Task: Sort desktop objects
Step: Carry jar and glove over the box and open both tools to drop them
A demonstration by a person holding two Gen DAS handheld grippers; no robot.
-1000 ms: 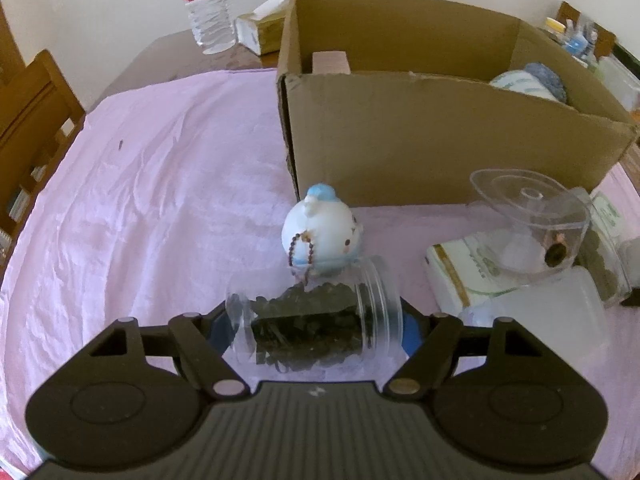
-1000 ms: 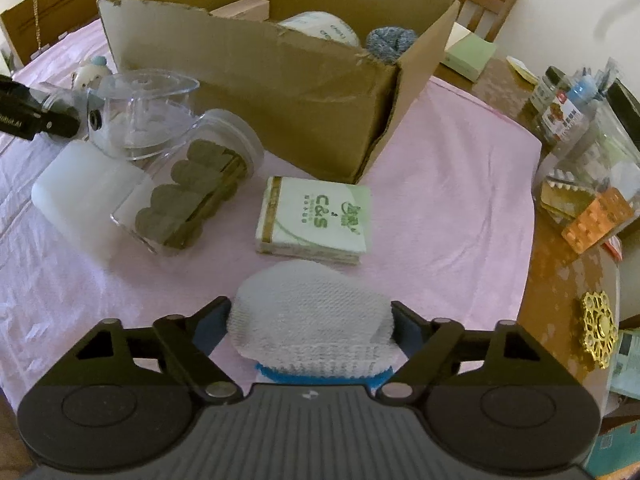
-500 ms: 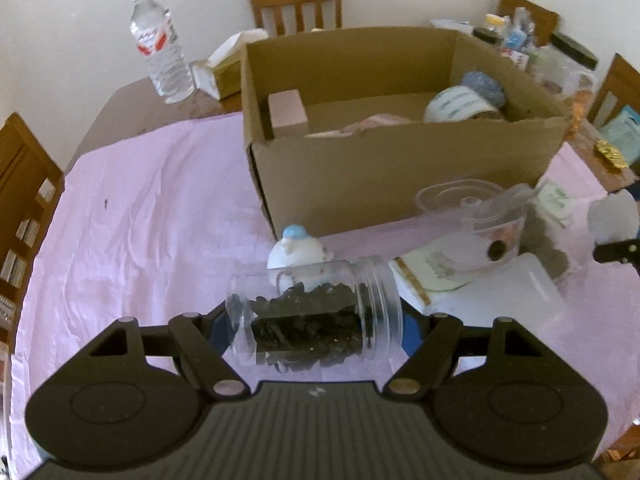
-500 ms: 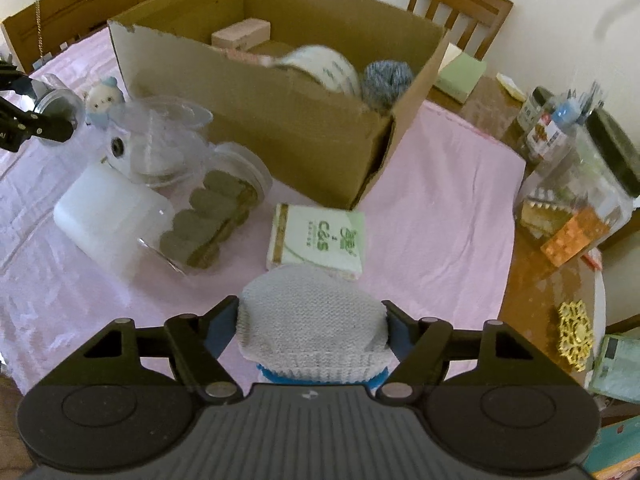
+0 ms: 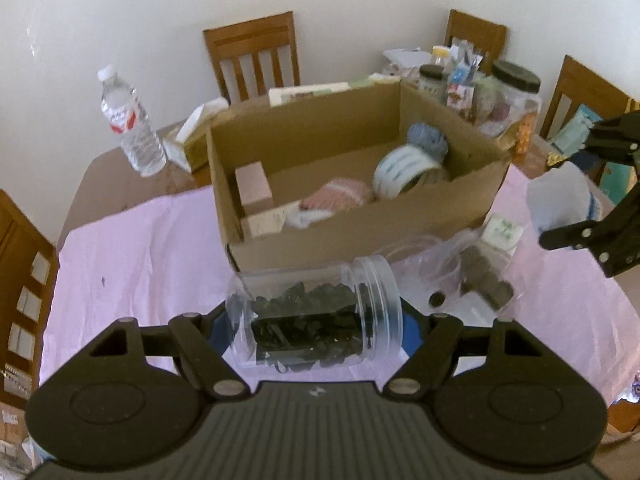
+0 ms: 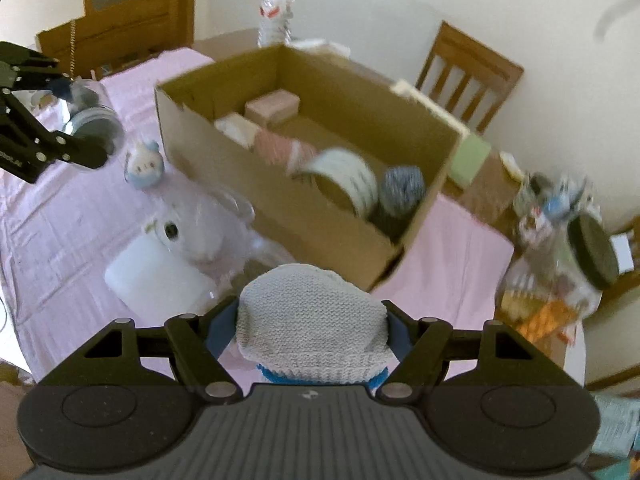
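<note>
Left gripper [image 5: 316, 324] clamps a clear jar [image 5: 314, 318] of dark pieces lying crosswise, right gripper [image 6: 312, 330] squeezes a grey knitted bundle [image 6: 310, 326], both held clear of the pink cloth [image 5: 132, 252] (evidently to drop into the open cardboard box [image 5: 432, 216] ahead).

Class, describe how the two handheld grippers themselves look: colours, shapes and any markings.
Both look alike. The left gripper and right gripper have matte black ribbed bodies with a small pale logo, round discs at both sides, black linkage bars with silver pivot pins, and blue finger pads. No cables or sleeves show.
</note>
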